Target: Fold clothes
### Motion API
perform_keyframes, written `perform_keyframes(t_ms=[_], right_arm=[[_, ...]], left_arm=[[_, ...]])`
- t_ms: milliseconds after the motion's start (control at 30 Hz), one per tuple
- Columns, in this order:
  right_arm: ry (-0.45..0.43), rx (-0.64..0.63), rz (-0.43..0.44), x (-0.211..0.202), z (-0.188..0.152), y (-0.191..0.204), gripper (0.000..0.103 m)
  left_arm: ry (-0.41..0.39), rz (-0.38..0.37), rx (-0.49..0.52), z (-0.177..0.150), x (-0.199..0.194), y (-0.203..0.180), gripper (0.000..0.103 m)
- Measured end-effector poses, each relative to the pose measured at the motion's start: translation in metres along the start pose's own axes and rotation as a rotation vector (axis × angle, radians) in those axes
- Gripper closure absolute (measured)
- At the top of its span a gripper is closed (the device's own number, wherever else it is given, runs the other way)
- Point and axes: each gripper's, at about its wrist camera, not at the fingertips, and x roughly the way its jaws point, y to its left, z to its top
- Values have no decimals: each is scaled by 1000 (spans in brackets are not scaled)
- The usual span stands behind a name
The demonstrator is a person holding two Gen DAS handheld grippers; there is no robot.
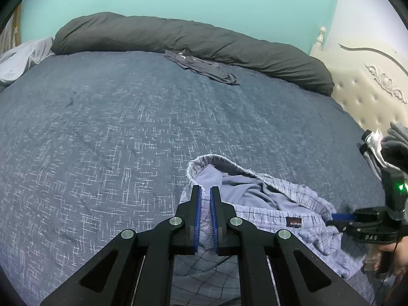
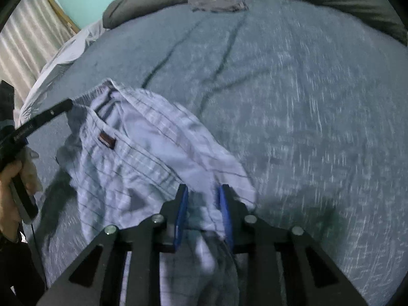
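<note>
My left gripper (image 1: pixel 206 216) pinches the pale blue checked cotton shorts (image 1: pixel 267 204) at six o'clock on the blue woven bedspread (image 1: pixel 102 127). My right gripper (image 2: pixel 204 215) stands part-spread around loose cloth; I judge that side could slip free and bunch. The crumpled grey garment (image 1: pixel 201 67) waits at twelve o'clock.

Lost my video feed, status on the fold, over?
Left gripper clamped on plaid shorts at the waistband. Right gripper part open, cloth between its pads. Grey garment lies far off by the pillow; nothing blocking.

The shorts (image 1: pixel 267 211) lie on the near part of the bed (image 1: pixel 102 127); a second garment (image 1: pixel 201 67) lies far behind them, just before the long pillow (image 1: pixel 178 35).
</note>
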Motion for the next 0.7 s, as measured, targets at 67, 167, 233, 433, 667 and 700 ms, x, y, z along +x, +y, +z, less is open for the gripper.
perform_keyframes(t_ms=[67, 167, 233, 433, 667, 700], right_arm=[[2, 7, -13, -3, -5, -5, 80], [-66, 11, -36, -18, -5, -7, 80], [-152, -8, -37, -37, -2, -3, 80], [-142, -87, 1, -27, -3, 14, 80], [-101, -83, -51, -5, 0, 11, 80], [-97, -82, -68, -3, 0, 10, 80]], left_arm=[[0, -6, 5, 0, -1, -3, 96], [0, -13, 19, -1, 0, -8, 96], [-2, -13, 23, -1, 1, -10, 95], [3, -13, 23, -1, 3, -9, 95], [1, -17, 17, 0, 3, -5, 95], [1, -18, 16, 0, 3, -5, 95]])
